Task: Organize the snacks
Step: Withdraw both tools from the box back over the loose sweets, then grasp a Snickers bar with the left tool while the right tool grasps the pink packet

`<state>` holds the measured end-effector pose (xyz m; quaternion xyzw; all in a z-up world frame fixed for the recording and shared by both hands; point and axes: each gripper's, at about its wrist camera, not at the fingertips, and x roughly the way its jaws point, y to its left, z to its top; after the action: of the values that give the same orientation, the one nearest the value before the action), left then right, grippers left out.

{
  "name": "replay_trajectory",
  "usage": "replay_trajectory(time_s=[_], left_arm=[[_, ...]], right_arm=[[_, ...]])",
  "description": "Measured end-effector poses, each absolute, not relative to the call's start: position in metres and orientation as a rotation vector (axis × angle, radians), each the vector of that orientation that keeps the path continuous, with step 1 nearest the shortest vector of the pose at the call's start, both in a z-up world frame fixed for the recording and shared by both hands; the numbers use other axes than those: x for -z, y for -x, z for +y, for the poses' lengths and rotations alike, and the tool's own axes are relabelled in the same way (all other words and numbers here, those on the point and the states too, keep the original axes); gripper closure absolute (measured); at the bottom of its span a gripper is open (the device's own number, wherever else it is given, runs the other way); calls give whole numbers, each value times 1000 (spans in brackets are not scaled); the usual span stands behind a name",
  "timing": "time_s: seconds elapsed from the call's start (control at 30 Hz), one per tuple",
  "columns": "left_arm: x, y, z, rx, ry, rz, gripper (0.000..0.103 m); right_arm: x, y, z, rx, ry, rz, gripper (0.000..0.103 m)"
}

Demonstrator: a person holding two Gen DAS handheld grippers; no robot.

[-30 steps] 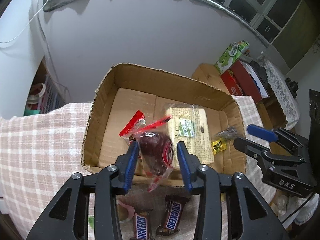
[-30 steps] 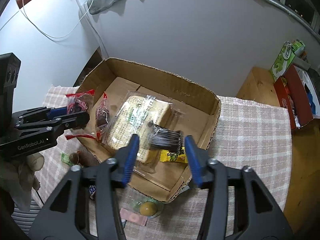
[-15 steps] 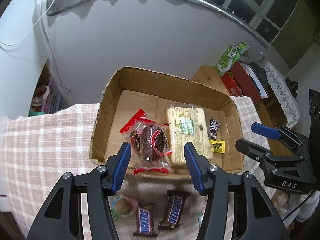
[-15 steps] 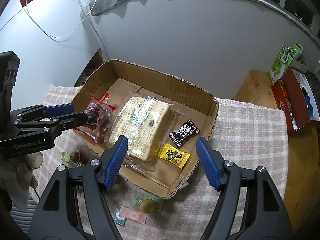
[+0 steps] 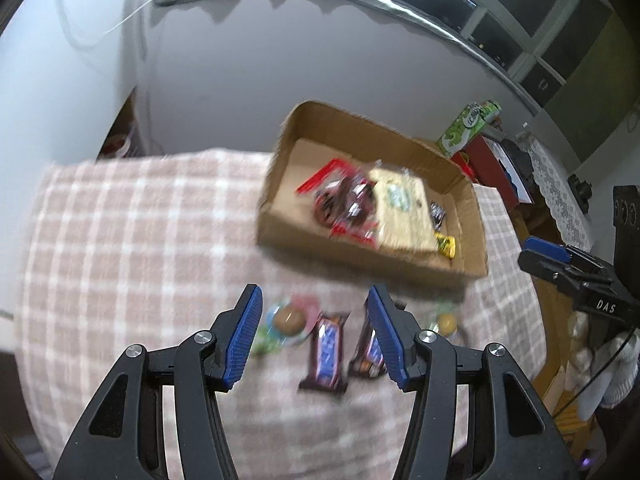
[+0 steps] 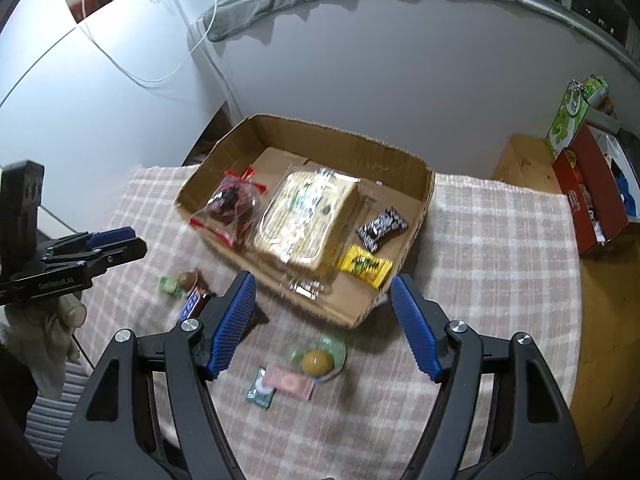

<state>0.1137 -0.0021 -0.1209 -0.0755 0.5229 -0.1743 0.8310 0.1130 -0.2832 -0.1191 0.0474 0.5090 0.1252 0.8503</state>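
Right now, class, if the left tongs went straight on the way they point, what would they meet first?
Most likely the two brown Snickers bars on the pink checked tablecloth. They lie between the open left tongs, ahead of the cardboard box, though blur leaves depth unsure.

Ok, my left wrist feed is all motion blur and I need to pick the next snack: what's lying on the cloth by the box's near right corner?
Observer: A clear jelly cup with a yellowish ball inside. It sits on the checked cloth, just outside the cardboard box.
Operator: Anything next to it?
Observer: A flat pink packet lies against it, with a small teal packet at that one's far end.
Operator: Are the right tongs carrying something?
Observer: No, the right tongs are open and empty, above that cup.
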Motion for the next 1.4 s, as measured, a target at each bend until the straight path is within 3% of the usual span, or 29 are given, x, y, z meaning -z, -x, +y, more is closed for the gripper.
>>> replay_trajectory(time_s=[0.37, 0.53, 0.9, 1.0, 1.4], left_arm=[[149, -74, 31, 305, 202, 1176, 51], [158, -62, 27, 326, 225, 1197, 53], [170, -51, -2, 392, 184, 1234, 54], [173, -52, -6, 398, 173, 1240, 54], [182, -55, -19, 415, 143, 1266, 54]], right_arm=[[125, -74, -274, -366, -82, 1087, 30], [142, -61, -266, -410, -74, 1139, 48], [187, -57, -238, -503, 44, 1241, 53], [199, -64, -232, -520, 73, 1263, 62], [229, -83, -213, -589, 216, 1317, 63]])
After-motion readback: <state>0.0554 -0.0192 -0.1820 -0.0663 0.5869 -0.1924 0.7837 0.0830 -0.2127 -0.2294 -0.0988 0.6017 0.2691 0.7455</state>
